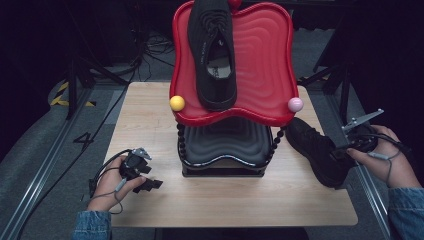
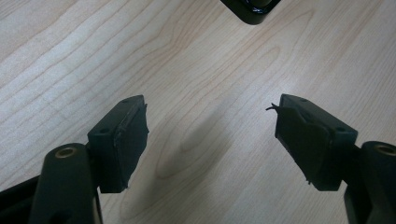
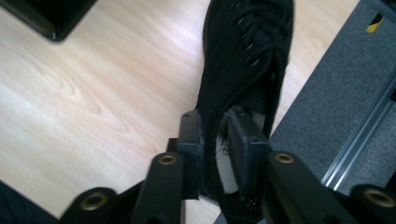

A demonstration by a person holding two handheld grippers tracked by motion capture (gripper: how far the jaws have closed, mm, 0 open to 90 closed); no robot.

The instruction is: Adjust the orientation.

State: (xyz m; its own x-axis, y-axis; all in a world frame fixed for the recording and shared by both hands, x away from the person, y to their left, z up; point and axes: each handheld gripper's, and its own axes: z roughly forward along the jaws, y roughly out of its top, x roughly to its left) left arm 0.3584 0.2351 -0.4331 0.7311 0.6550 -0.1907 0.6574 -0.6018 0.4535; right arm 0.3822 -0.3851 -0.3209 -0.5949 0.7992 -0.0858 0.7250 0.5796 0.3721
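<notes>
Jaws on my right gripper (image 3: pixel 215 140) are clamped on the side wall of a black sneaker (image 3: pixel 247 60) near its heel: one pad sits outside the knit upper, the other inside the opening against the pale lining. In the right gripper view the shoe stretches away from the jaws, laces up, with its toe toward the far edge of the wooden surface (image 3: pixel 84 93) and grey floor to its right. From the high view, my right gripper (image 1: pixel 345 150) comes in from the right edge of the surface (image 1: pixel 150 125), and the sneaker (image 1: pixel 315 152) lies at that edge, just right of the two-tier stand, its toe near the stand's lower right corner. I cannot tell whether its sole touches the wood.

My left gripper (image 2: pixel 212 135) has its jaws wide apart with nothing between them, just bare wood grain below; a black corner of the stand's base (image 2: pixel 252 11) shows at the top of that view. In the high view the left gripper (image 1: pixel 150 182) rests low at the near left of the surface, well apart from the shoe.

A second black sneaker (image 1: pixel 212 50) lies on the red upper tray (image 1: pixel 265 65), toe pointing away. The black lower tray (image 1: pixel 225 145) beneath holds nothing. A yellow ball (image 1: pixel 177 103) and a pink ball (image 1: pixel 295 104) cap the red tray's front corners.
</notes>
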